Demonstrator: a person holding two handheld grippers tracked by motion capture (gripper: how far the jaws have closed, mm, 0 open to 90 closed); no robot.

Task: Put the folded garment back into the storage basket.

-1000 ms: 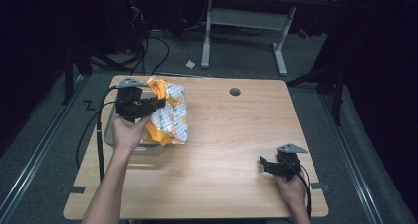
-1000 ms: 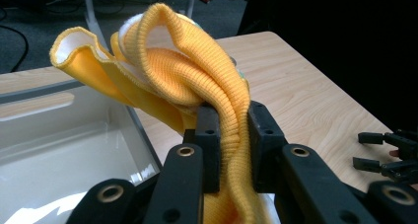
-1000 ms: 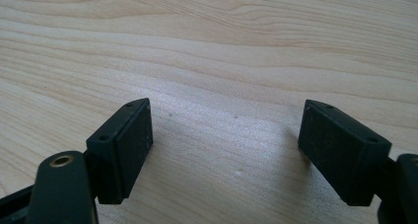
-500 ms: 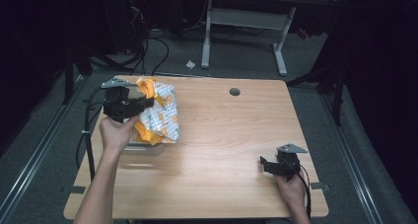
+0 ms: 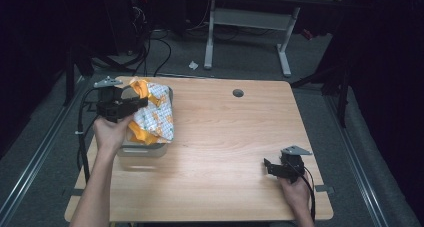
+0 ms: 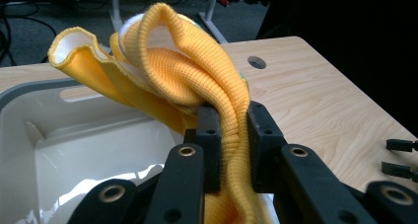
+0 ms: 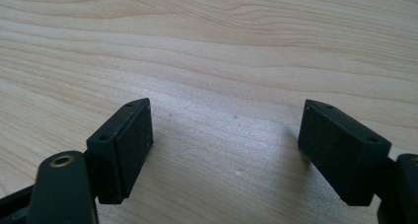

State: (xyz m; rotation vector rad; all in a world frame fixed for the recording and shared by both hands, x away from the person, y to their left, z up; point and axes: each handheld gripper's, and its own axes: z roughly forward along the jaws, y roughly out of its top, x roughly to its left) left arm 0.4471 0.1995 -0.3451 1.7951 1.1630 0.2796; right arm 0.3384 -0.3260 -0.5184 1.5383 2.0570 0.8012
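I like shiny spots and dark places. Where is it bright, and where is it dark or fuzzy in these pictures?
High view: the wooden table is lit while the room around it is nearly black. Left gripper view: glare shines on the white bin, and the yellow cloth is sharp. Right gripper view: a pale sheen lies on the wood between the right gripper's open jaws, with soft shadows beside them.

The high view looks forward and down over the whole tabletop (image 5: pixel 220 137). The left tool's camera sits close behind the cloth (image 6: pixel 197 81), sharing the tabletop's far hole (image 6: pixel 256 62). The right tool's camera skims bare wood.
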